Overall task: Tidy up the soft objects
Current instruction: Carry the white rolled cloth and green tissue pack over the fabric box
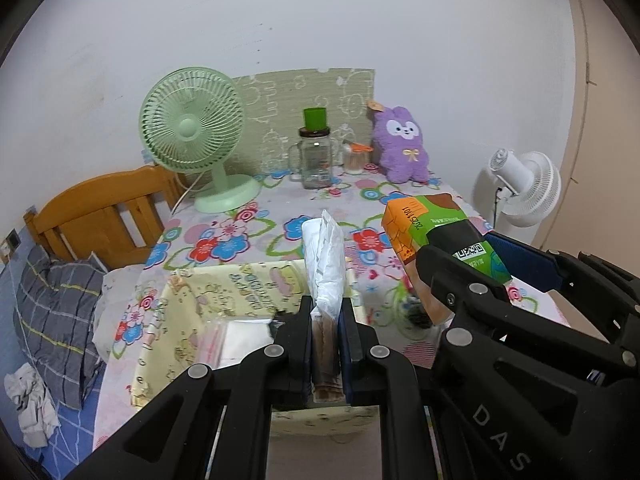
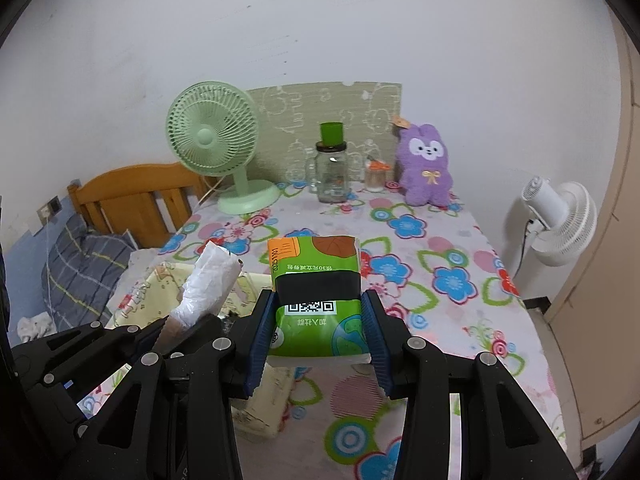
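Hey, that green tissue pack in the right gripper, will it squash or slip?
The tissue pack probably squashes a little: it looks like soft plastic wrap. The right gripper clamps its sides, so slipping seems unlikely. It likely weighs little for its size.

Not much readable text here, mostly on the tissue pack

The green tissue pack (image 2: 316, 300) has "2025.1101" along its orange corner, a QR code and upside-down Chinese lines on it. The right hand-held gripper (image 1: 486, 258) shows "DAS" on its black arm. The yellow fabric box (image 1: 256, 280) has lettering too distorted to read.

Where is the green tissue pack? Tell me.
The green tissue pack is gripped in the right tongs, held above the floral tablecloth, just right of the yellow storage box.
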